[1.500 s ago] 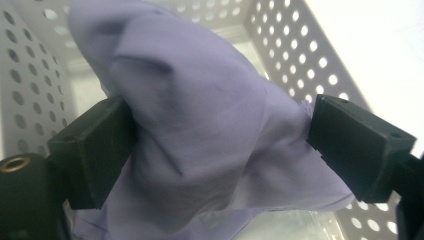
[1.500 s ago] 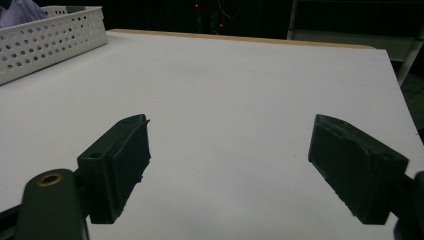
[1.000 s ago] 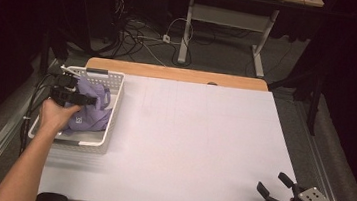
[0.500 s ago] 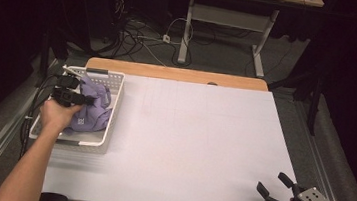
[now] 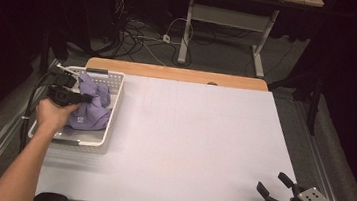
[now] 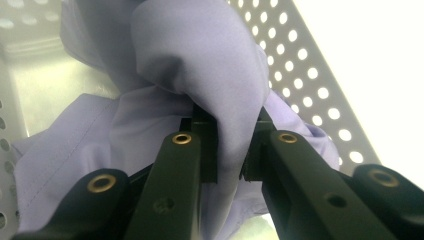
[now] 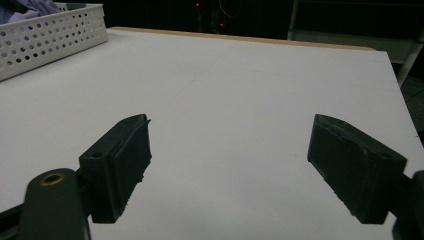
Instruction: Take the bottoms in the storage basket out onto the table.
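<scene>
While your left gripper (image 6: 230, 150) sits down inside the white basket (image 5: 113, 105), its two black jaws are pinching a fold of the purple cloth (image 6: 200, 65). They have just been closing, and now the cloth is squeezed tight between the pads, with a soft lump of it puffing up above them. In the left gripper view, more of the same cloth lies spread out under and beside the jaws, and the basket wall with its round holes runs along the right. From the high view, your left gripper (image 5: 82, 98) is over the near middle of the basket, and your left hand (image 5: 54, 115) holds it from the side closest to you. The purple cloth (image 5: 94, 108) is bunched up in the basket, and the basket stands at the left edge of the white table (image 5: 198, 133), close to the far corner. Your right gripper (image 5: 272, 187) is well apart from all that, down at the near right corner of the table. In the right gripper view, your right gripper (image 7: 230, 165) has its jaws spread wide with nothing between them, just bare white table below, and the basket (image 7: 50, 35) is far off at the top left.
</scene>
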